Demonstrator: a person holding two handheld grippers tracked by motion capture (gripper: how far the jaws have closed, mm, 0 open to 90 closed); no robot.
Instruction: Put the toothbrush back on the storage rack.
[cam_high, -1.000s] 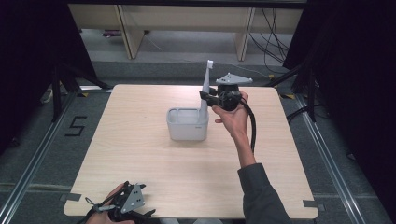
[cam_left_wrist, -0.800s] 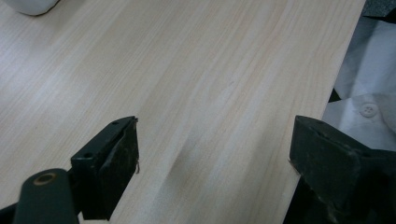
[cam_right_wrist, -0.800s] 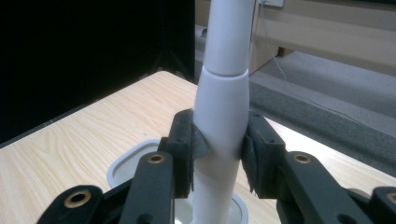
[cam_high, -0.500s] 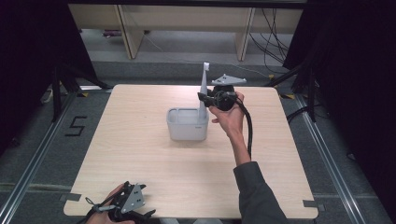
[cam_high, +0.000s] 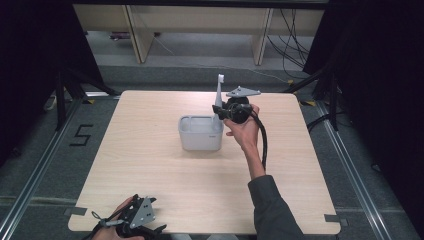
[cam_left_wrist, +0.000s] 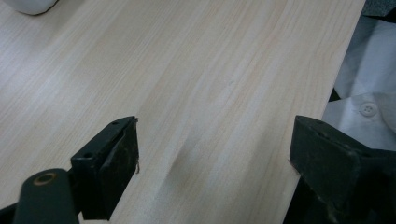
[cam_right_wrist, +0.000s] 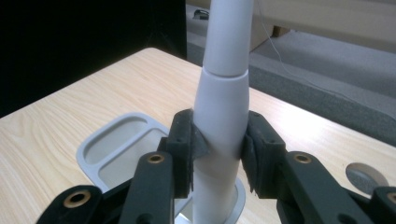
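White toothbrush handle (cam_right_wrist: 223, 116) is standing upright in the right gripper (cam_right_wrist: 219, 149), whose jaws are clamping it on both sides. In the high view the toothbrush (cam_high: 219, 95) is rising above the right rear corner of the grey holder (cam_high: 200, 133), its lower end sitting at or inside that corner; contact cannot be confirmed. Holder is resting near the middle of the pale wooden worktop (cam_high: 150, 165). Left gripper (cam_high: 135, 220) is lying at the near left edge, its jaws standing wide apart with bare worktop between them.
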